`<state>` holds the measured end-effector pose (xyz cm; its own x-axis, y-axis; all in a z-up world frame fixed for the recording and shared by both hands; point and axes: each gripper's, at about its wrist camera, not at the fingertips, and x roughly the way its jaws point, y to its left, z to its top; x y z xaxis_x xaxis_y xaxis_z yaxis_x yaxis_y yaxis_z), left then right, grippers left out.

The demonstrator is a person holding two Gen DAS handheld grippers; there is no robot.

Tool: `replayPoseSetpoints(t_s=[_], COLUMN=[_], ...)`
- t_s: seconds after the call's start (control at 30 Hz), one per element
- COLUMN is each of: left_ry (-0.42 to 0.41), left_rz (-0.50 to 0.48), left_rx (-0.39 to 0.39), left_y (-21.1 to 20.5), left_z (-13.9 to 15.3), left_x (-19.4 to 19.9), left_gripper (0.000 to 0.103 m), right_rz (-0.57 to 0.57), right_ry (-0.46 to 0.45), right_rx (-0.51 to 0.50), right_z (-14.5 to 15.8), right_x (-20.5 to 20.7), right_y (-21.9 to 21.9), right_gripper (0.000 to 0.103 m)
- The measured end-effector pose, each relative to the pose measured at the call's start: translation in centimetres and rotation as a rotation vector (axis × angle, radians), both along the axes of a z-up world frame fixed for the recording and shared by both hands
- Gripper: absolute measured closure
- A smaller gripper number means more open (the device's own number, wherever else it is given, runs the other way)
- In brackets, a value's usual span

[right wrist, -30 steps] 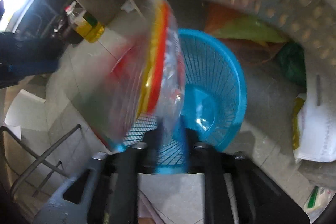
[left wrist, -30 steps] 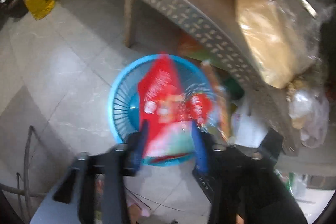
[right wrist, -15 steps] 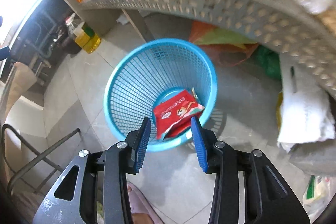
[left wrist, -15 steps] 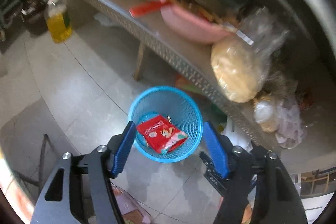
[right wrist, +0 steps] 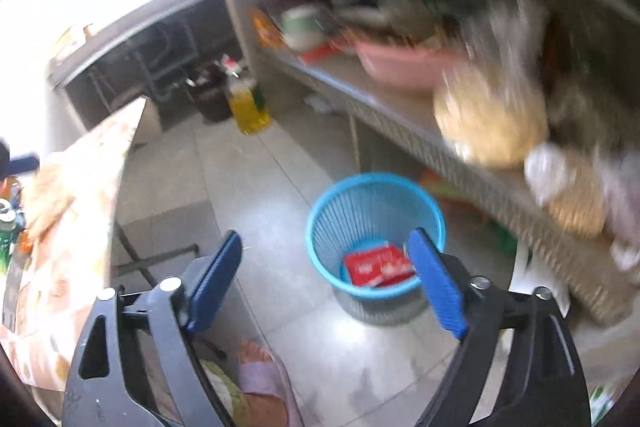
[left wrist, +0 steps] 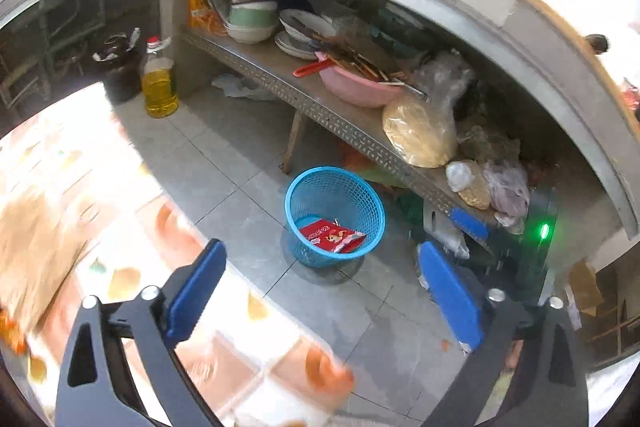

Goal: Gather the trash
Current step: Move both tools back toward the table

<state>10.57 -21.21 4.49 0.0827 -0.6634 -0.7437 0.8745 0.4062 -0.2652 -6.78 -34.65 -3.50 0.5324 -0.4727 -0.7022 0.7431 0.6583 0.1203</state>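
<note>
while the left gripper [left wrist: 320, 287] and right gripper [right wrist: 326, 279] are gaping wide and empty, jaws just opened, red wrappers [left wrist: 334, 236] are lying flat in the blue basket [left wrist: 316, 183] beyond the fingertips, long axis slanting right; a shelf [left wrist: 340, 119] is crowding behind.

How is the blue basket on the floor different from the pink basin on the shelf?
The blue basket is open mesh; the pink basin is solid-walled. The basket stands on the floor tiles; the basin sits up on the metal shelf. The basket holds a red wrapper; the basin holds chopsticks. Both are round and open-topped.
</note>
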Motion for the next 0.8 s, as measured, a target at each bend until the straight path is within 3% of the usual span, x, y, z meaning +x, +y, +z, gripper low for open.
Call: replayPoseSetpoints(t_s=[0.07, 0.23, 0.6, 0.8], left_ry=[-0.024, -0.115, -0.071, -0.121], left_rz=[0.024, 0.171, 0.44, 0.505], left_rx=[-0.028, -0.087, -0.174, -0.237], left_y=[2.8, 10.3, 23.3, 28.4], left_z=[0.5, 1.2, -0.9, -0.7], left_x=[-0.4, -0.9, 0.2, 0.6], left_gripper=[0.006, 0.006, 0.006, 0.006], right_rz=[0.025, 0.1, 0.293, 0.496], right_ry=[0.006, 0.031, 0.063, -0.021], right_rx=[-0.046, -0.088, -0.149, -0.11], right_z=[1.8, 4.3, 6.4, 7.9], right_x=[1.0, 4.1, 11.5, 15.5], right_y=[1.0, 3.4, 9.0, 12.1], right_gripper=[0.008, 0.008, 0.008, 0.008])
